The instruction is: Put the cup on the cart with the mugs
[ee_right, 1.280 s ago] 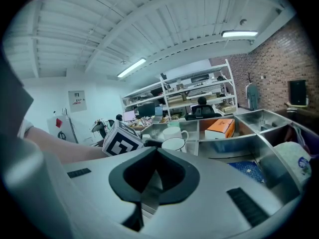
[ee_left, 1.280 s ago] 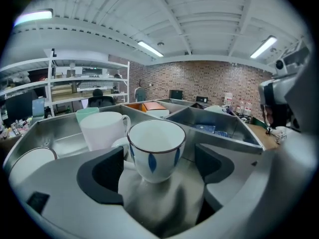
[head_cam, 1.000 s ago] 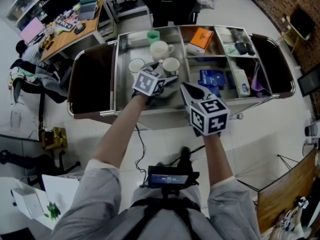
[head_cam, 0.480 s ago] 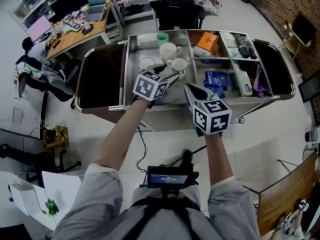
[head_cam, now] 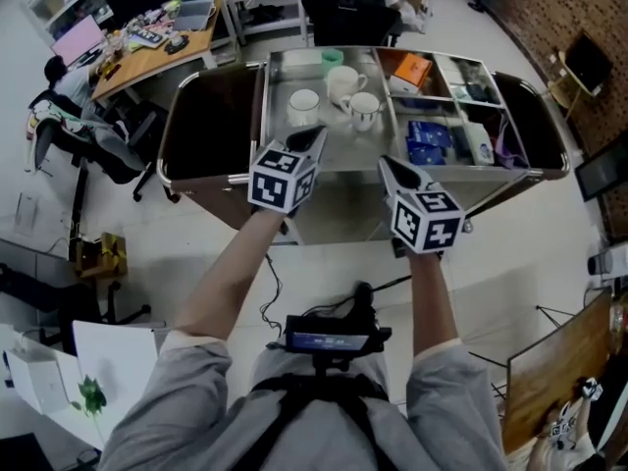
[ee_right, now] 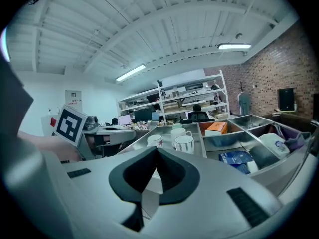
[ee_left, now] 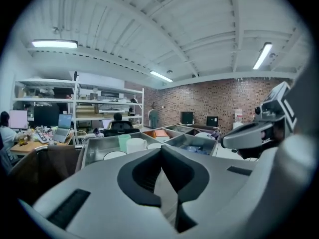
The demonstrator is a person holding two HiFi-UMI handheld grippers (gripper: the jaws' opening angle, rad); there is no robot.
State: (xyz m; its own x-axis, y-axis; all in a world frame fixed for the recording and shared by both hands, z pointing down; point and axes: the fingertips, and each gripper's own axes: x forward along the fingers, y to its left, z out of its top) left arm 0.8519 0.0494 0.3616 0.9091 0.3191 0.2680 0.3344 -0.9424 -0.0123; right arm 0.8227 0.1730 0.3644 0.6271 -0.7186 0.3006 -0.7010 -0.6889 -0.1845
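The steel cart [head_cam: 324, 170] holds a striped white cup [head_cam: 365, 108] in its left tray, beside a large white mug [head_cam: 343, 82], a small white cup [head_cam: 302, 104] and a green cup [head_cam: 332, 59]. My left gripper [head_cam: 316, 133] hangs just in front of that tray, apart from the mugs, jaws shut on nothing. In the left gripper view its jaws [ee_left: 160, 151] meet, with the mugs [ee_left: 135, 144] beyond. My right gripper [head_cam: 388, 165] hovers over the cart's front edge, shut and empty. The right gripper view shows the striped cup [ee_right: 184, 143] past its closed tips [ee_right: 155, 152].
The cart's right compartments hold an orange box [head_cam: 412, 69], blue boxes [head_cam: 422, 150] and small items. Dark brown panels [head_cam: 211, 116] flank the steel trays. A desk with laptops [head_cam: 147, 42], a seated person [head_cam: 54, 81] and an office chair [head_cam: 348, 13] stand behind the cart.
My left gripper has drawn back from among the mugs toward me and closed its jaws. The striped cup stays standing in the tray. The right gripper has hardly shifted.
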